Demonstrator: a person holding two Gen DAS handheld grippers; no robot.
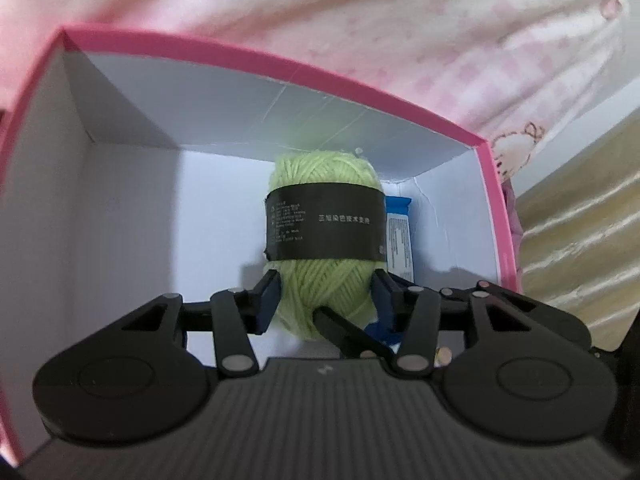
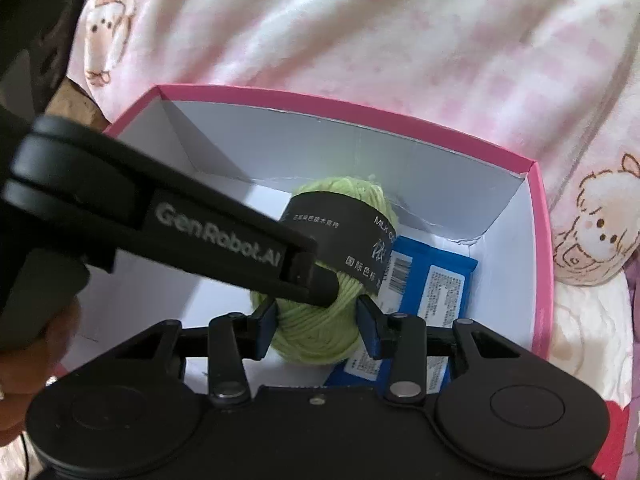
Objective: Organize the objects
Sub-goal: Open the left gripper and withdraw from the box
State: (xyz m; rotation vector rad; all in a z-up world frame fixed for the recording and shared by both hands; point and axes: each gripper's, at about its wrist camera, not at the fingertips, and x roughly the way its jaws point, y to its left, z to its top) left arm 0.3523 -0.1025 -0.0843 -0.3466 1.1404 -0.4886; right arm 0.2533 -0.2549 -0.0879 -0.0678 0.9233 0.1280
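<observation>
Inside the pink-rimmed white cardboard box [image 1: 132,216], the left gripper [image 1: 325,295] has its blue-padded fingers [image 1: 268,300] closed against the soft, rounded green yarn ball [image 1: 320,216], which wears a smooth black paper band [image 1: 324,226]. Beside the ball lie flat glossy blue packets [image 2: 432,280]. The right gripper [image 2: 316,322] straddles the ball, fingers parted; contact cannot be told. Pink patterned fabric [image 2: 400,40] surrounds the box.

Left gripper [image 1: 325,294]: fingers parted, pads [image 1: 269,300] set on either side of the yarn ball [image 1: 320,216], pressing its lower half. Seen from the right wrist view as a black arm reaching in from the left.
Right gripper [image 2: 318,326]: fingers parted around the same ball, contact unclear. Bare hand [image 2: 48,344] behind left gripper's handle.
</observation>
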